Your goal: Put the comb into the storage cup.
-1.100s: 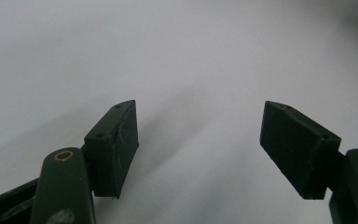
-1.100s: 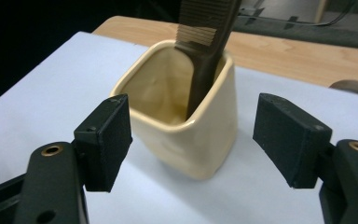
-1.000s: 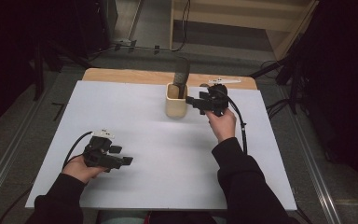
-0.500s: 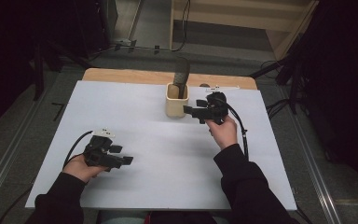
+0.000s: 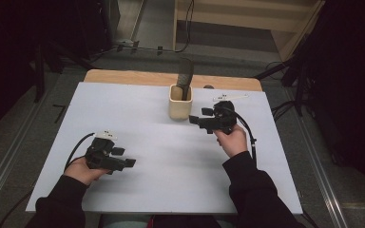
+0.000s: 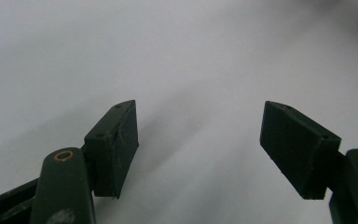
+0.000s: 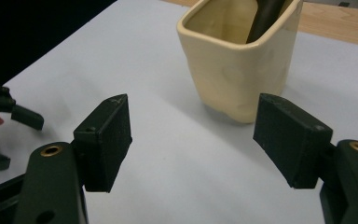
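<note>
White board (image 5: 171, 190) on wooden table, dark room around. Cream cup (image 5: 180, 101) near far edge, centre; dark comb-like tool (image 5: 185, 78) upright inside. Right gripper (image 5: 196, 118) just right of cup, jaws apart, empty. Left gripper (image 5: 129, 163) near front-left corner, jaws apart, empty. White strip (image 5: 230, 97) behind right gripper.

My claw (image 7: 192, 140) stands wide open at six o'clock, nothing between the two black pads (image 7: 109, 140). At one o'clock sits a cream cup (image 7: 235, 70), just beyond my right pad and apart from it. A dark handle (image 7: 265, 18), perhaps a brush, leans inside it toward twelve. At nine o'clock I glimpse the other gripper (image 7: 2, 112) on the pale table (image 7: 168, 186).
</note>
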